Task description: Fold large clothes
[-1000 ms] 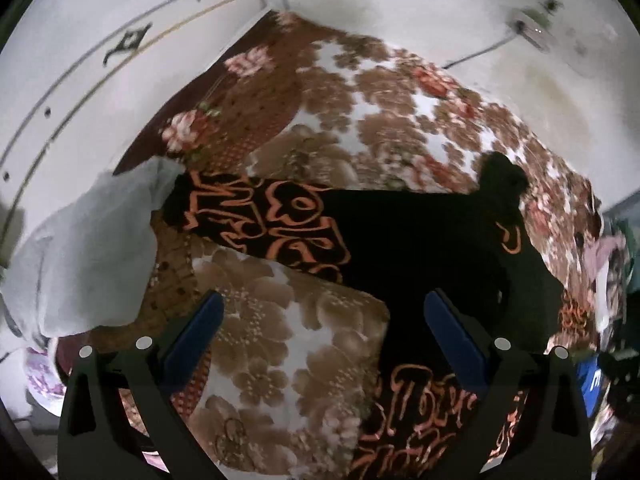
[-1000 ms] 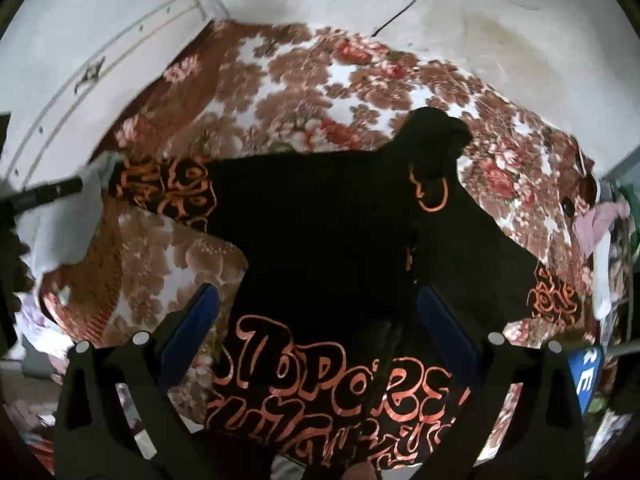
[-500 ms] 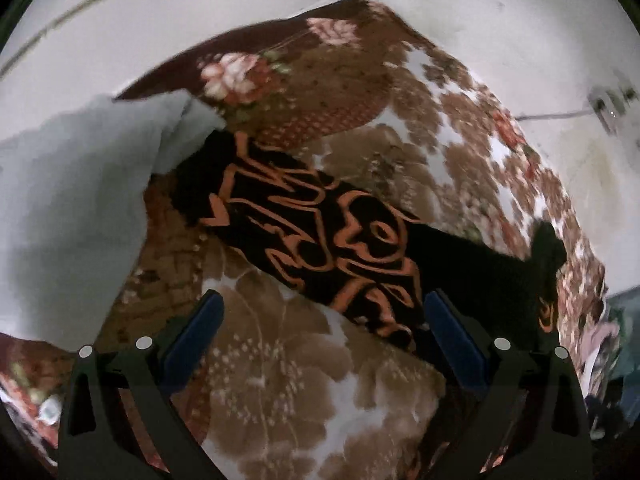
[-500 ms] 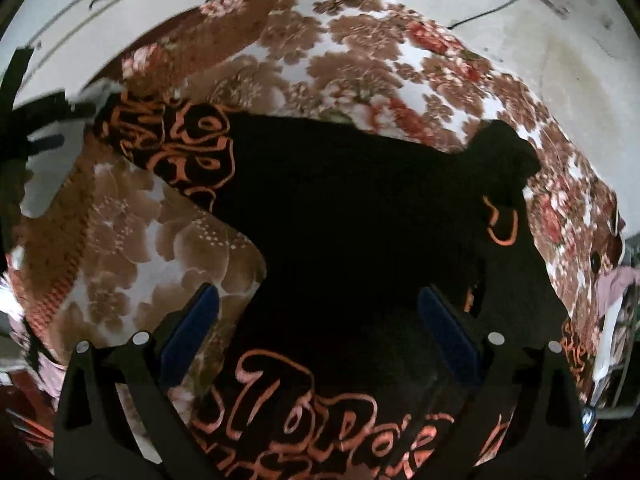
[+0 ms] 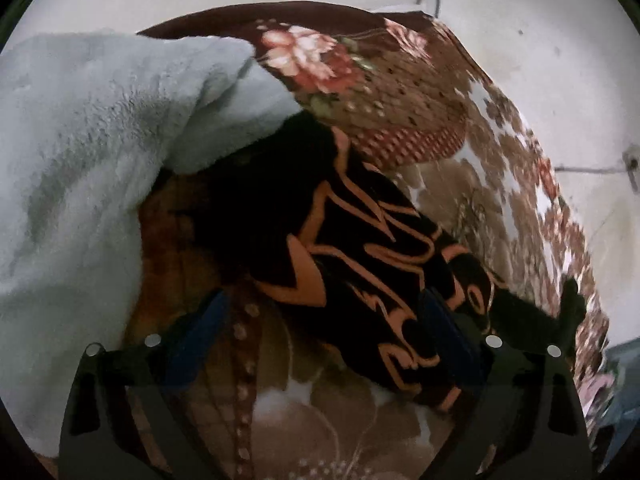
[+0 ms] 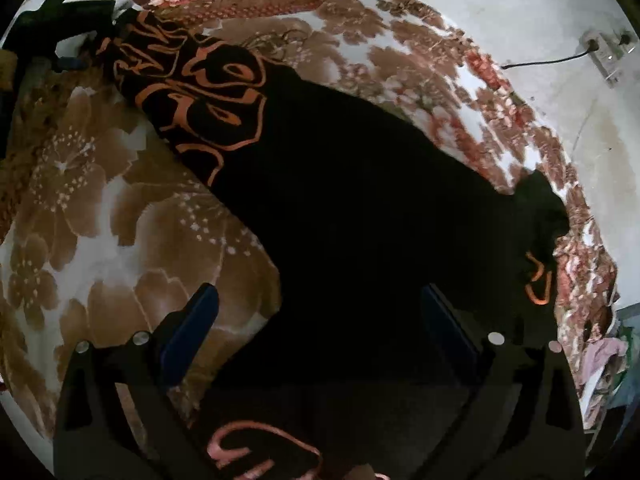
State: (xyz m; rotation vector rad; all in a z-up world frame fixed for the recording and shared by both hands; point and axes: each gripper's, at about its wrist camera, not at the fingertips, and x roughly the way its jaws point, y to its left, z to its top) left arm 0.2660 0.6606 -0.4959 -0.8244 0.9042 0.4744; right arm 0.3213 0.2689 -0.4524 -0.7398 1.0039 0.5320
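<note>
A large black garment with orange lettering (image 6: 340,208) lies spread on a floral bedspread. Its patterned left sleeve (image 5: 360,264) runs up and left. My left gripper (image 5: 324,320) is open, its blue pads on either side of the sleeve's outer end, close above it. It also shows from outside in the right wrist view (image 6: 60,40) at the sleeve end. My right gripper (image 6: 320,316) is open, low over the black body of the garment near the armpit, one pad over the bedspread and one over the cloth.
The brown and white floral bedspread (image 6: 100,220) covers the bed. A pale blue fleece blanket (image 5: 88,152) is bunched at the left by the sleeve end. White walls (image 5: 560,60) stand behind, with a socket and cable (image 6: 600,48). Loose clothes (image 6: 600,356) lie at the right edge.
My left gripper has moved left and down to the sleeve's end beside the blue blanket. My right gripper has moved in closer over the garment's body. Both stay open.
</note>
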